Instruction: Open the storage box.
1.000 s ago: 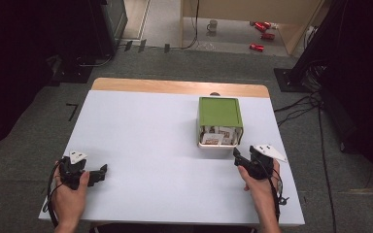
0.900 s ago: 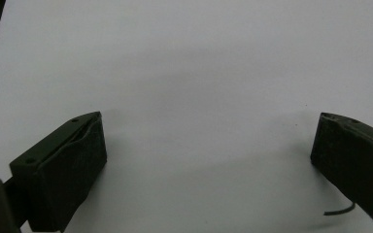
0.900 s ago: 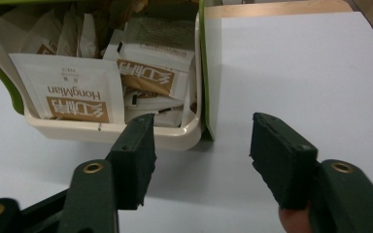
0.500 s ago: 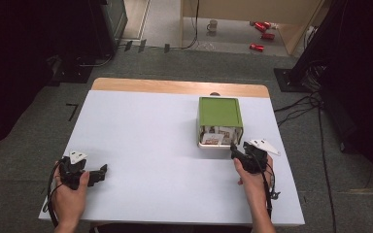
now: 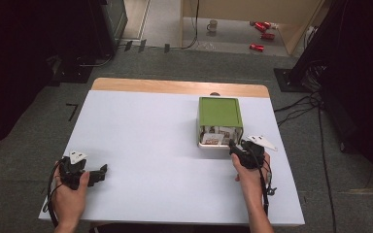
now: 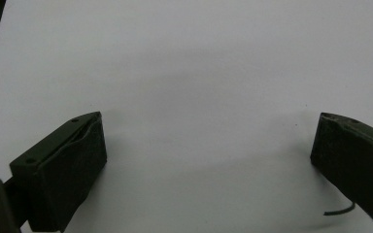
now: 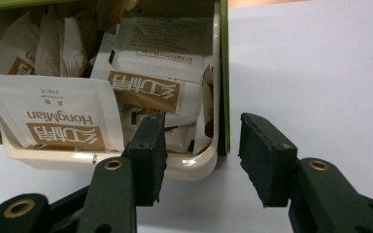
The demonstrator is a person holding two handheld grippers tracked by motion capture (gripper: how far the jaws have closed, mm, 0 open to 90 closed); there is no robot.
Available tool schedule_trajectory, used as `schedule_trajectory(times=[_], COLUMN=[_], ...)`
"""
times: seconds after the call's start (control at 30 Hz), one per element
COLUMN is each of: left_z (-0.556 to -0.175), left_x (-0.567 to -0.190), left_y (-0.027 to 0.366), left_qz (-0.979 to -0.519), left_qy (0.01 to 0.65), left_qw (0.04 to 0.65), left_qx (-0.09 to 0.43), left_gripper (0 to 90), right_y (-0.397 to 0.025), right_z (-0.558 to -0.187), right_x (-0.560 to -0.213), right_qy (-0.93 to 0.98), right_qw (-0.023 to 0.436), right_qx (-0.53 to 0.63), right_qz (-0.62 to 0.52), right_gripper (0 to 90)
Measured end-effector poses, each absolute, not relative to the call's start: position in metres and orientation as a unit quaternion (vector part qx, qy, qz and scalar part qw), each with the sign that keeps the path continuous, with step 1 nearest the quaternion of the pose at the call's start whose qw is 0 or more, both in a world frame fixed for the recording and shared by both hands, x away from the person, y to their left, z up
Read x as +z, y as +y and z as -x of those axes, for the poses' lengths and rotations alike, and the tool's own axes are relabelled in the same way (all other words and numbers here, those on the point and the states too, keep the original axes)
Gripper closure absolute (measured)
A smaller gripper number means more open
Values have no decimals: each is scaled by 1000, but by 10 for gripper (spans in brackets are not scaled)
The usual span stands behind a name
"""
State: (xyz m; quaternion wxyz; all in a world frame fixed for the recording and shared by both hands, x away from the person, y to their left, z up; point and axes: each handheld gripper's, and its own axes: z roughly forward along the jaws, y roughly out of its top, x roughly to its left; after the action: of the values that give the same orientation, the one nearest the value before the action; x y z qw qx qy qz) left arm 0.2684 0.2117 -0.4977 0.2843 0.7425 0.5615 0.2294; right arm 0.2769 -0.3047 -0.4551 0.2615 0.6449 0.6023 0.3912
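Note:
A green box (image 5: 218, 112) with a cream inner shell (image 7: 189, 170) lies on the white table (image 5: 150, 136), right of centre, its open side facing me. Inside are several white sachets (image 7: 63, 116) with brown labels. My right gripper (image 5: 234, 146) is at the box's near right corner. In the right gripper view it (image 7: 201, 155) is open, and the box's right wall (image 7: 222, 87) stands in line with the gap between its jaws. My left gripper (image 5: 102, 172) rests near the front left edge. It (image 6: 206, 155) is wide open over bare table, holding nothing.
A wooden strip (image 5: 175, 86) runs along the table's far edge. Beyond it, on the floor, are a mug (image 5: 212, 25) and red cans (image 5: 262, 29). Dark stands and cables (image 5: 301, 102) flank the table on the right.
My right gripper has moved forward and a little left, up to the open front of the box. The left gripper has stayed where it was.

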Motion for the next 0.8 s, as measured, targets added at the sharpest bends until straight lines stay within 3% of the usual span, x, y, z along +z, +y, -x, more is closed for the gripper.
schedule_trajectory(times=[0.8], left_z=[-268], left_x=[-498], left_y=[212], left_qz=[-742], left_qy=[561], left_qw=[285], left_qx=[230], left_gripper=[1], right_y=[-301], right_z=[-276], right_x=[-453], right_qy=[611], right_qw=[258], right_qx=[379], right_qz=[-645], right_gripper=[583])
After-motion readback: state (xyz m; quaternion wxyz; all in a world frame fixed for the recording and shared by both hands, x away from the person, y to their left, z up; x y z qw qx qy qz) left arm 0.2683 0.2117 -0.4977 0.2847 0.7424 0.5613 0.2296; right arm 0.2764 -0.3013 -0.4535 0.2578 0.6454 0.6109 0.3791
